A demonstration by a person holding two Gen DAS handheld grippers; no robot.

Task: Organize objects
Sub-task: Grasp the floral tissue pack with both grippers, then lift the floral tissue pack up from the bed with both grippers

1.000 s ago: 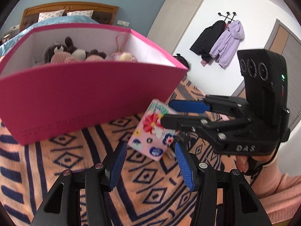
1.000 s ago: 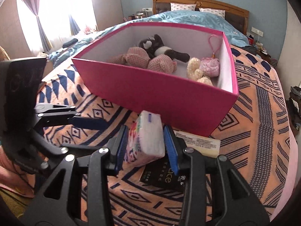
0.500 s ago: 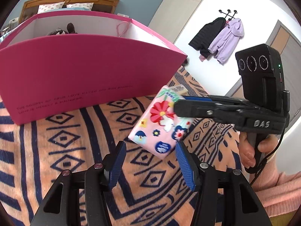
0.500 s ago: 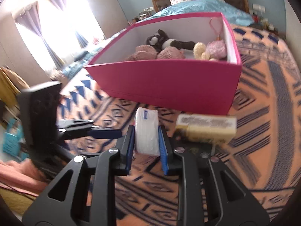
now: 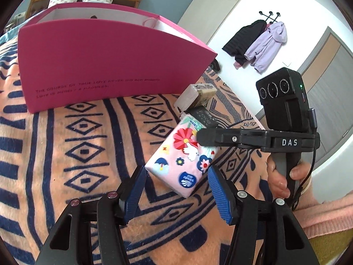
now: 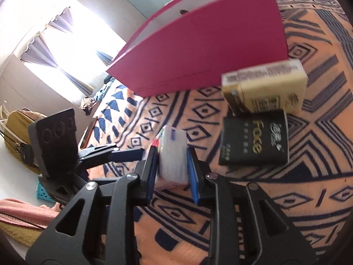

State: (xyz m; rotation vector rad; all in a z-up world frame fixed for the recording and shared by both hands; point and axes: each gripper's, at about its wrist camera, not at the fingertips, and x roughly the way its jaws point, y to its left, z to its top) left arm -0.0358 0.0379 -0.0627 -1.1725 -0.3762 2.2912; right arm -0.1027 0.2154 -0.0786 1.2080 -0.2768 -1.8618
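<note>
The pink box stands open-topped on the bed's patterned blanket; from these low angles I see only its white inner wall, so I cannot tell its contents. My right gripper is clamped on the floral tissue pack, holding it tilted above the blanket in front of the box, while a tan pack and a black pack lie near the box's right corner. My left gripper is wide open and holds nothing, with the floral tissue pack just ahead of its fingertips.
</note>
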